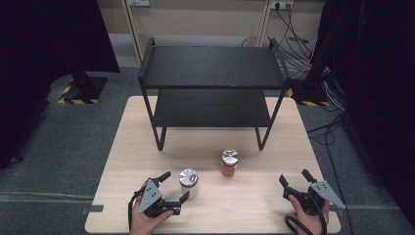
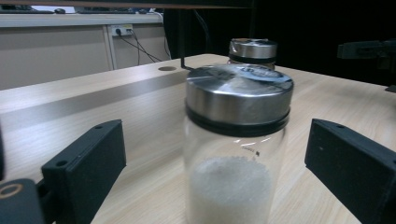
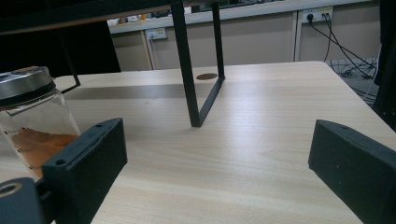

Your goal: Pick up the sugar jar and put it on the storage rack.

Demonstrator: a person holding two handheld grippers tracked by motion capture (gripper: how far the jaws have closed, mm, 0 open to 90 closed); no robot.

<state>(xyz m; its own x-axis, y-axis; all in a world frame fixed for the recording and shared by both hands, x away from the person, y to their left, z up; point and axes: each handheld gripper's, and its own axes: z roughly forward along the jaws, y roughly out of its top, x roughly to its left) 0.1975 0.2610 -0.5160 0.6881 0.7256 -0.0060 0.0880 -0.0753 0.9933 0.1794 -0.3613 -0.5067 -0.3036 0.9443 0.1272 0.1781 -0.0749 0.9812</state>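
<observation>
The left hand-held gripper [image 1: 174,188] straddles the white-powder jar [image 1: 188,181], jaws spread (right one [image 1: 295,179] also open, idle); next, close squarely below its lid

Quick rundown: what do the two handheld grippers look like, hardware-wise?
Both are black with two blocky, flat-faced jaws. The left gripper and right gripper each carry a grey three-cornered plate on top. A black cable loops from the right one. Small screw holes mark the jaw tops.
</observation>
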